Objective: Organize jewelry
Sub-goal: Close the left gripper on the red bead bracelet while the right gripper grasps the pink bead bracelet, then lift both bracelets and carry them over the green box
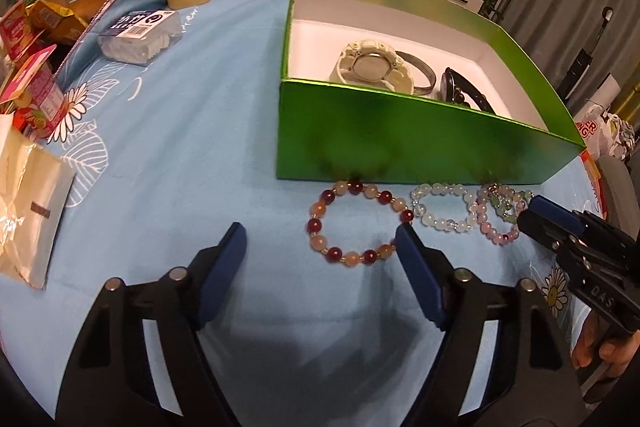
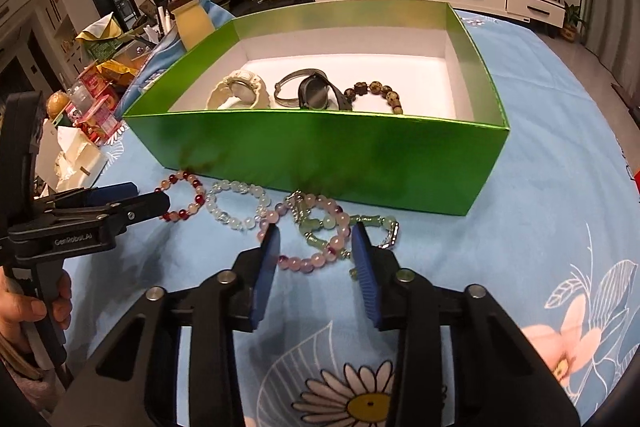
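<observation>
Cloth: pale blue cotton (image 2: 540,155) printed with daisies, covering the table.
Left gripper (image 1: 320,239): blue pads wide apart, holding nothing; right pad touching the red bracelet.
Red bracelet (image 1: 320,227): glossy round beads, dark red and peach, just near of the box.
Clear bracelet (image 2: 236,205): icy translucent beads, right of the red.
Pink bracelet (image 2: 304,259): tangled with a green one (image 2: 320,225), between the right gripper (image 2: 316,235) pads, partly open, not pinched.
Box (image 2: 320,155): shiny green card, white inside, holding watches, a bangle and a brown bracelet.

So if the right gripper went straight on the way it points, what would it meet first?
Probably the pink bead bracelet lying between the open right gripper fingers, tangled with the green bracelet; depth is unclear.
</observation>
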